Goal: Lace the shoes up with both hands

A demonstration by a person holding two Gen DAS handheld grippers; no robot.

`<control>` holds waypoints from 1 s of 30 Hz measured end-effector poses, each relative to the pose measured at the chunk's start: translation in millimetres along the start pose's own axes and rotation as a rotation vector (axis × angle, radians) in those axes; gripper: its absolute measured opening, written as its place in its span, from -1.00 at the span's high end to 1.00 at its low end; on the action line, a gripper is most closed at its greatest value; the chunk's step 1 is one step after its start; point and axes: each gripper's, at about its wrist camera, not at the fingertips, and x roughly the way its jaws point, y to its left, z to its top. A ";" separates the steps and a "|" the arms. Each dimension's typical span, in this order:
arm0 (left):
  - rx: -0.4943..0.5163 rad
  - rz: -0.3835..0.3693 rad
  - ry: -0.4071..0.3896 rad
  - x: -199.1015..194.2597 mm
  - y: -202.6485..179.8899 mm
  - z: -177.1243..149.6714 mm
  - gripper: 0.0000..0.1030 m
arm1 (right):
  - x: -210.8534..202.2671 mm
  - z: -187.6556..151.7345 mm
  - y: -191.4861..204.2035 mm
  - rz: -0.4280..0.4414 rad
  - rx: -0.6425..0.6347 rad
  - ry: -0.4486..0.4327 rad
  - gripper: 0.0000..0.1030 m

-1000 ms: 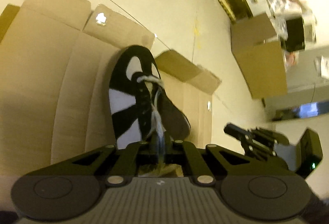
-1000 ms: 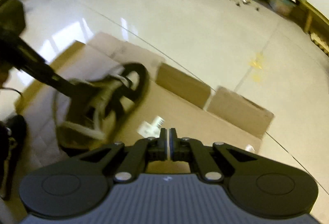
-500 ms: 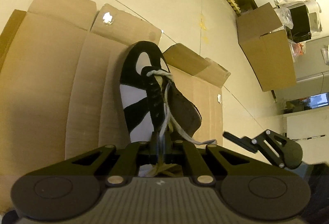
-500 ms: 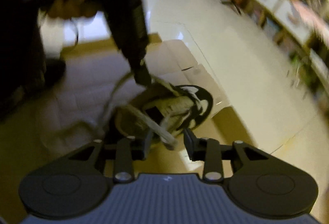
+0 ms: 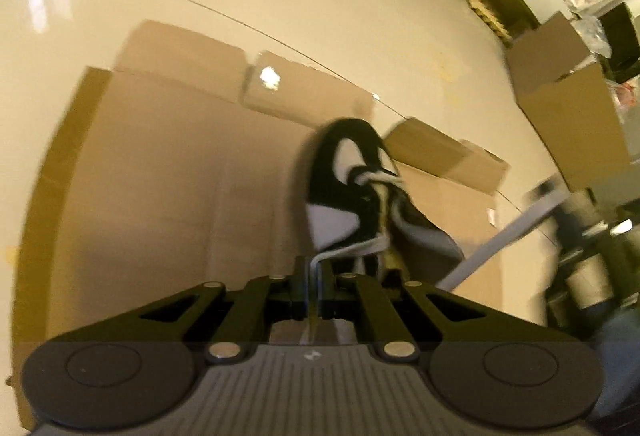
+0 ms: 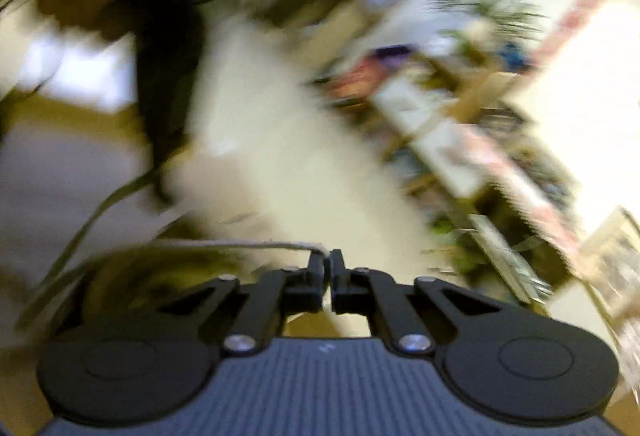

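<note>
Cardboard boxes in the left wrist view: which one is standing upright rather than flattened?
The box at far right, standing with its flaps open; the cardboard under the shoe lies flattened.

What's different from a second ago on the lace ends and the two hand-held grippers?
The right hand-held gripper, empty a second ago, opened around the free lace end, then shut on it and drew it taut. The shoe shifted right in the left view. Unchanged: the left hand-held gripper stays clamped on its lace.

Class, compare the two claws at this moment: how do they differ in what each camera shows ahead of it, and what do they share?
The left claw looks down on the black-and-white shoe on flattened cardboard; the right claw looks out at blurred shelves, no shoe clearly seen. The left's lace runs ahead to the shoe; the right's strand trails sideways. Both are shut on lace.
</note>
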 end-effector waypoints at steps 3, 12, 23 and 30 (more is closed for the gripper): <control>0.032 0.017 -0.054 -11.8 -4.7 4.3 0.93 | 5.0 10.7 -32.2 -0.081 0.099 0.007 0.95; 0.106 0.086 -0.169 -36.7 -14.3 17.3 0.92 | 13.4 24.2 -122.3 -0.294 0.270 0.082 0.94; 0.093 0.174 -0.215 -53.3 2.0 40.3 0.91 | 32.3 -38.9 -117.8 -0.159 0.273 0.419 0.82; 0.098 0.060 -0.069 -21.1 -9.9 22.1 0.12 | 46.9 -59.2 -89.3 -0.014 0.286 0.504 0.36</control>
